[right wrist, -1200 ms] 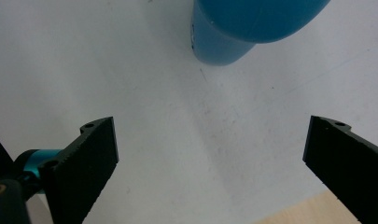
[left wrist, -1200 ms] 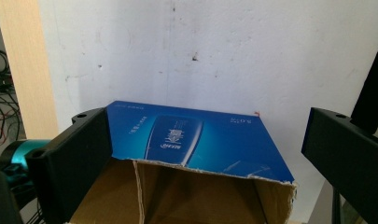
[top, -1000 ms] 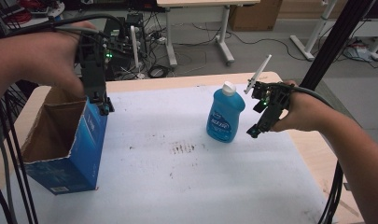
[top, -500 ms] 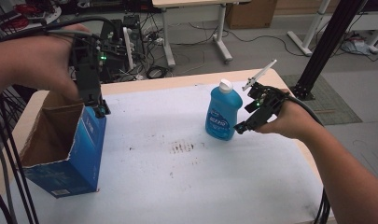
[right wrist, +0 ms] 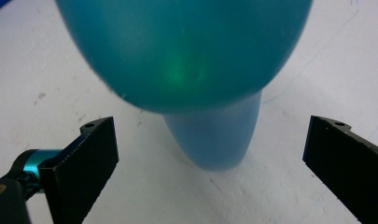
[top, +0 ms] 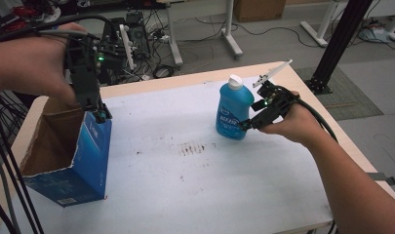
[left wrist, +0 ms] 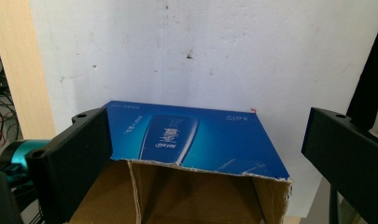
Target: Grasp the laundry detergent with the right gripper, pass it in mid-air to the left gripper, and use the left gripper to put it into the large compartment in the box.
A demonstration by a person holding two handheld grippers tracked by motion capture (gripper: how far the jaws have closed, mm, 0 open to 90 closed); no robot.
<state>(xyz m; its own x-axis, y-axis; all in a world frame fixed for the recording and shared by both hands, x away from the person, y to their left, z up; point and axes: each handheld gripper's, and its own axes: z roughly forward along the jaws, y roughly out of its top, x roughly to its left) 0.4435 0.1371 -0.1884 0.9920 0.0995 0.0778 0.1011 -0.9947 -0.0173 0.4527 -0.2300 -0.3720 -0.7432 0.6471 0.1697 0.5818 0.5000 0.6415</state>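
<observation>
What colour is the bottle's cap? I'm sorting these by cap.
White; the cap tops the blue bottle, clearest in the high view.

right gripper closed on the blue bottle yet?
No: in the right gripper view the right gripper has both jaws spread wide, with bare table between each jaw and the blue bottle.
</observation>
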